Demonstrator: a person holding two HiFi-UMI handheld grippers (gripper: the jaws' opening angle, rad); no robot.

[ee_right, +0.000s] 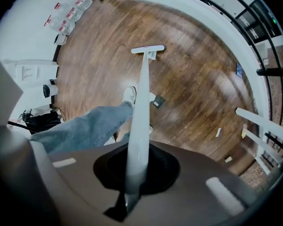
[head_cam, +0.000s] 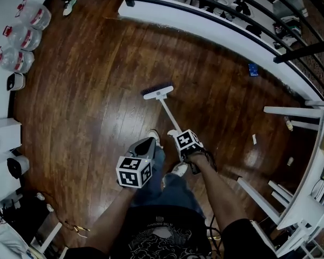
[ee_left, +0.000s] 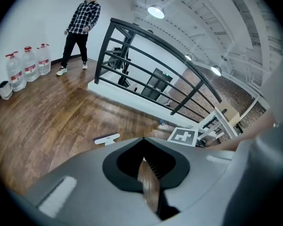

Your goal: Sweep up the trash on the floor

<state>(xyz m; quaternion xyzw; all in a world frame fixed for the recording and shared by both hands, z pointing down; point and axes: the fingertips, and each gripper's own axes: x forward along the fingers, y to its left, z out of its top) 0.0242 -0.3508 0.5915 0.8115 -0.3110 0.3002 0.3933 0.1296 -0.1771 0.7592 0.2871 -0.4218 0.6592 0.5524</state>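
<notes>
My right gripper (head_cam: 178, 138) is shut on the white handle of a broom (ee_right: 140, 108). The broom's head (head_cam: 157, 92) rests on the wooden floor ahead of my feet, and it shows small in the left gripper view (ee_left: 106, 139). My left gripper (head_cam: 146, 145) hangs beside the right one, jaws shut with nothing held (ee_left: 148, 174). Trash lies scattered to the right: a blue packet (head_cam: 252, 69) by the white kerb, a white scrap (head_cam: 254, 139) and another pale scrap (head_cam: 290, 161). A dark card (ee_right: 158, 101) lies near my shoe.
A black railing (head_cam: 216, 4) on a curved white kerb bounds the far side. Water jugs (head_cam: 21, 36) and a small bin (head_cam: 15, 81) line the left wall. White furniture frames (head_cam: 297, 198) stand at right. A person (ee_left: 80, 29) stands far off by the jugs.
</notes>
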